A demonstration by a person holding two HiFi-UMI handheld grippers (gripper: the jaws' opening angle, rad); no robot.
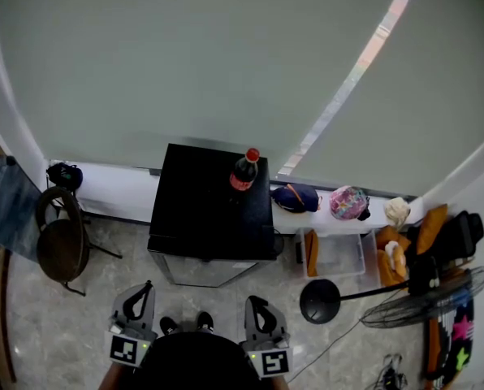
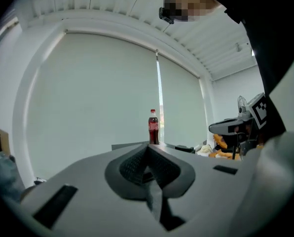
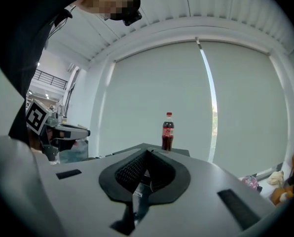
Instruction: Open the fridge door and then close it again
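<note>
A small black fridge (image 1: 212,210) stands against the window wall, its glass door (image 1: 201,271) facing me and shut. A cola bottle (image 1: 244,171) with a red cap stands on its top. My left gripper (image 1: 139,301) and right gripper (image 1: 259,314) are held side by side just in front of the fridge, pointing level at it, both shut and empty. In the left gripper view the closed gripper (image 2: 148,148) points at the bottle (image 2: 153,127). In the right gripper view the gripper (image 3: 146,154) is closed too, with the bottle (image 3: 167,132) beyond.
A dark wooden chair (image 1: 61,238) stands left of the fridge. A low white sill (image 1: 331,218) to the right carries bags and a clear bin (image 1: 335,256). A black floor fan (image 1: 421,302) lies at the right. Roller blinds (image 1: 226,63) cover the window.
</note>
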